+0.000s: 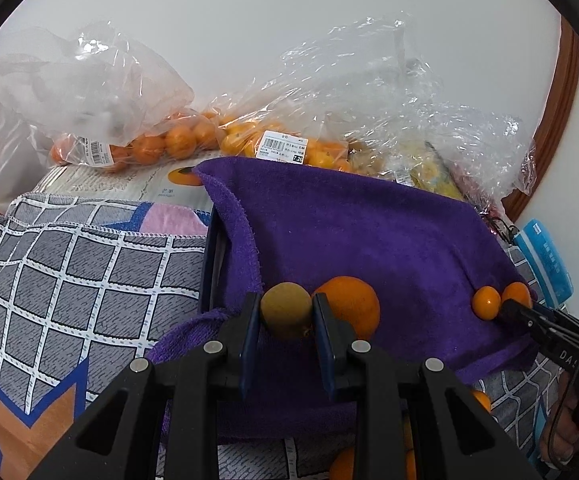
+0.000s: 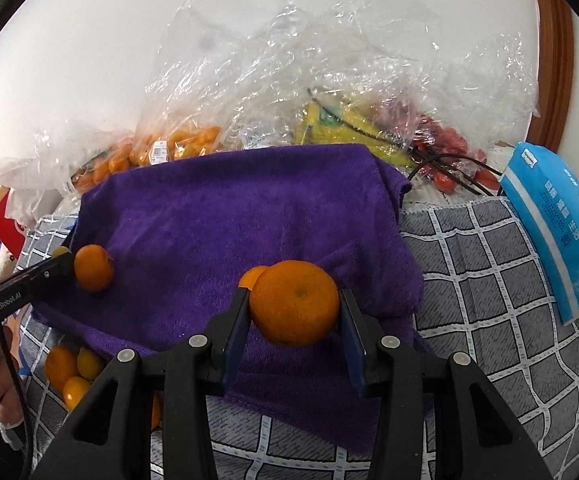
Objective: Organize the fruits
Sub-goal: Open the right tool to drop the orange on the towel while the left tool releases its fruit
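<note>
Item: we hold a greenish fruit (image 1: pixel 285 310) in left claw (image 1: pixel 285 314), an orange (image 2: pixel 294 303) in right claw (image 2: pixel 294 308), over purple towel (image 2: pixel 225 216); next, setting down by kind.

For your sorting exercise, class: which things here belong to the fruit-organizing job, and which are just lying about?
Part of the job:
- left tongs clamping a greenish-yellow fruit
- right tongs clamping a large orange
- purple towel
- bagged oranges

Lying about:
- blue packet
- checked cloth
</note>
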A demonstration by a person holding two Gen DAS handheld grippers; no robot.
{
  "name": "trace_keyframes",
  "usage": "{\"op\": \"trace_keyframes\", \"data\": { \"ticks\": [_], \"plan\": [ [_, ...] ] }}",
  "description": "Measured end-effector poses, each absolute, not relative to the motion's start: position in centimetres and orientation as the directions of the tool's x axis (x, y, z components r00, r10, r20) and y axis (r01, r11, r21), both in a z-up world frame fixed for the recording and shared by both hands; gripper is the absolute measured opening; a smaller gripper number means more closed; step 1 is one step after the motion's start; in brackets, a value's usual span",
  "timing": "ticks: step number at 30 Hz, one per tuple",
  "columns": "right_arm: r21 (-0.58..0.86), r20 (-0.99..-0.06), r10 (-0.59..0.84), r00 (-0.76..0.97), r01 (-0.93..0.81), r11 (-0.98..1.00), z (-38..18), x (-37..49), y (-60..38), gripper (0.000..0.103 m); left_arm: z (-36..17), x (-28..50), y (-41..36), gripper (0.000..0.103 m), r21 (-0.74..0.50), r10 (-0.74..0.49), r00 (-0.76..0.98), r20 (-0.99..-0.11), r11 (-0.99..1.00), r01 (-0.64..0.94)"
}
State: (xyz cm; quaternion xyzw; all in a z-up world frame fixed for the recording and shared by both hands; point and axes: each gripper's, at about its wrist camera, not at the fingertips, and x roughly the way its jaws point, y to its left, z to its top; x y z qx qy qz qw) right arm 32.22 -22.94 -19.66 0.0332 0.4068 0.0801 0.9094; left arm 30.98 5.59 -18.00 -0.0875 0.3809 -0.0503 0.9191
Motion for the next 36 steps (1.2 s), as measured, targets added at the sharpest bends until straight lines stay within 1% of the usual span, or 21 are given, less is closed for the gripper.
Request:
{"op": "trace_keyframes", "data": {
  "ticks": [13,17,20,27,32,36],
  "plan": [
    [0.093,-0.728,0.154,0.668,-0.127,0.988,-19.5,31.9,-22.7,0.043,-18.0,30.9,5.4,0.025,-0.187,-0.148,0.704,-0.695,0.982,0.022],
    [0.1,-0.708,0.162,0.688,-0.129,0.987,-19.0,31.4,-22.8,0.044,-18.0,30.9,5.4,0.025,-0.187,-0.148,0.704,-0.694,0.982,0.021],
    [0.097,-0.695,0.153,0.703,-0.119,0.988,-18.5,31.2,-22.8,0.047,-17.9,30.8,5.4,0.025,-0.187,-0.147,0.704,-0.694,0.982,0.021],
    [0.092,-0.668,0.143,0.73,-0.11,0.99,-17.8,30.6,-22.7,0.047,-17.8,30.8,5.3,0.025,-0.197,-0.159,0.704,-0.692,0.98,0.027],
    [0.076,-0.639,0.136,0.757,-0.114,0.991,-17.4,30.0,-22.2,0.047,-17.5,30.5,5.0,0.03,-0.213,-0.182,0.708,-0.682,0.976,0.046],
    [0.068,-0.624,0.137,0.769,-0.121,0.99,-17.0,29.5,-21.8,0.047,-17.0,30.1,4.5,0.038,-0.208,-0.188,0.718,-0.671,0.976,0.062]
  ]
}}
